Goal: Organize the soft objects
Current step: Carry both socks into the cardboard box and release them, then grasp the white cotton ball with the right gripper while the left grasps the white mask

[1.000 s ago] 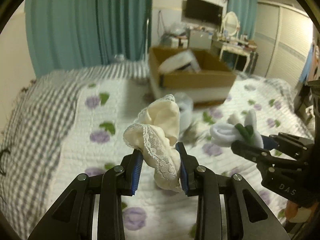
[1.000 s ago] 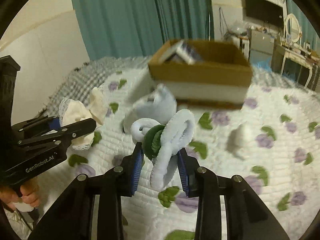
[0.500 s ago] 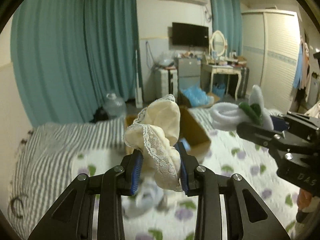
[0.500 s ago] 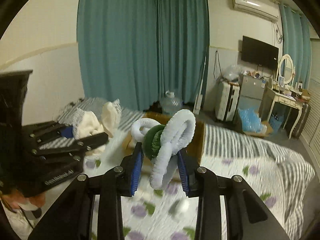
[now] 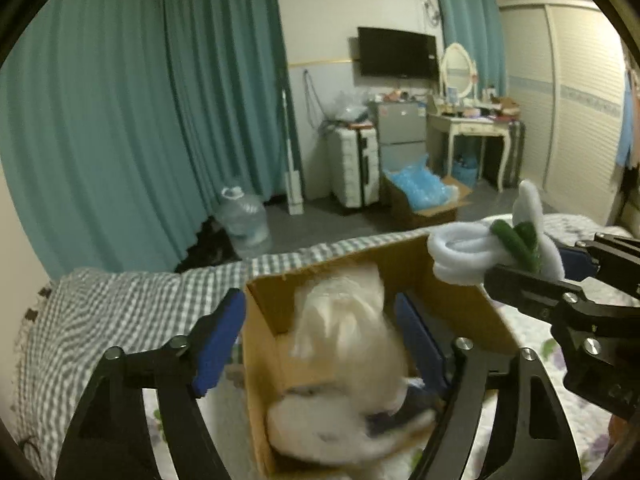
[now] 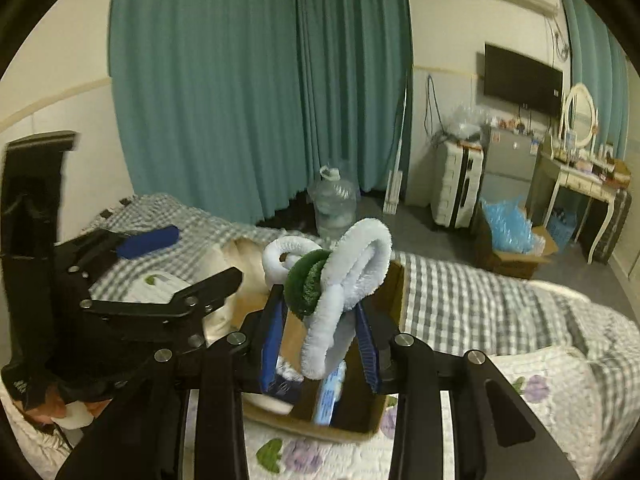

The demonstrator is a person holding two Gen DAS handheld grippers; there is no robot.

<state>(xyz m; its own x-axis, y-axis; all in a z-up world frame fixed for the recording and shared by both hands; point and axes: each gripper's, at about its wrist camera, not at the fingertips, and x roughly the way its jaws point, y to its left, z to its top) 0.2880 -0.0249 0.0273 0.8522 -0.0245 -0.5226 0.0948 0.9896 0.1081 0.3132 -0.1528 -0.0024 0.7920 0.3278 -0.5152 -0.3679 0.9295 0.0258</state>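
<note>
Left gripper [image 5: 320,336] now spread, cream cloth [image 5: 344,344] dropping into box [image 5: 448,304], right gripper [image 6: 320,340] clamping scrunchies [image 6: 340,276]

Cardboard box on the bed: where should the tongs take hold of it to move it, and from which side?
Take the cardboard box by the top edge of its left wall, from above, one finger inside. The top is open, the wall thin and upright; the box looks too wide to span.
</note>
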